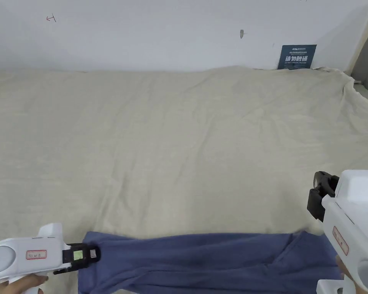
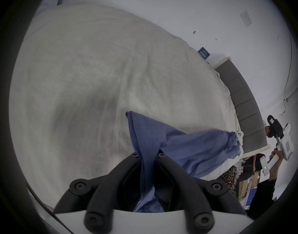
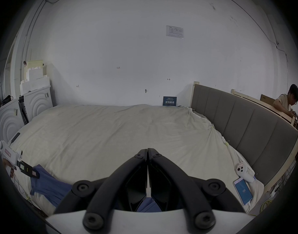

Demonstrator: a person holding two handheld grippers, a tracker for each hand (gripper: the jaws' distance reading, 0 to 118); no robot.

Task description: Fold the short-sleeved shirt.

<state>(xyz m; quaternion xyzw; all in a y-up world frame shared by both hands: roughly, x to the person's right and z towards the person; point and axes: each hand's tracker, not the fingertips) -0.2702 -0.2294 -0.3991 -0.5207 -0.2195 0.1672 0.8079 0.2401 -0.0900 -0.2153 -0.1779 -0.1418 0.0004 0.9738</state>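
A blue short-sleeved shirt (image 1: 202,260) lies stretched in a band along the near edge of the bed. My left gripper (image 1: 91,253) is at the shirt's left end and is shut on its corner. In the left gripper view the blue cloth (image 2: 187,146) runs up between the two jaws of the left gripper (image 2: 148,155). My right gripper (image 1: 320,195) is raised above the shirt's right end, apart from it. In the right gripper view the right gripper (image 3: 147,150) has its jaws pressed together with nothing between them; the shirt (image 3: 48,185) and the left gripper (image 3: 35,173) show at lower left.
A wrinkled cream sheet (image 1: 179,145) covers the wide bed. A grey padded headboard (image 3: 246,128) bounds the right side, with a phone (image 3: 243,192) and a white controller (image 3: 244,171) near it. A blue sign (image 1: 296,56) leans on the back wall. A person (image 3: 286,101) sits beyond the headboard.
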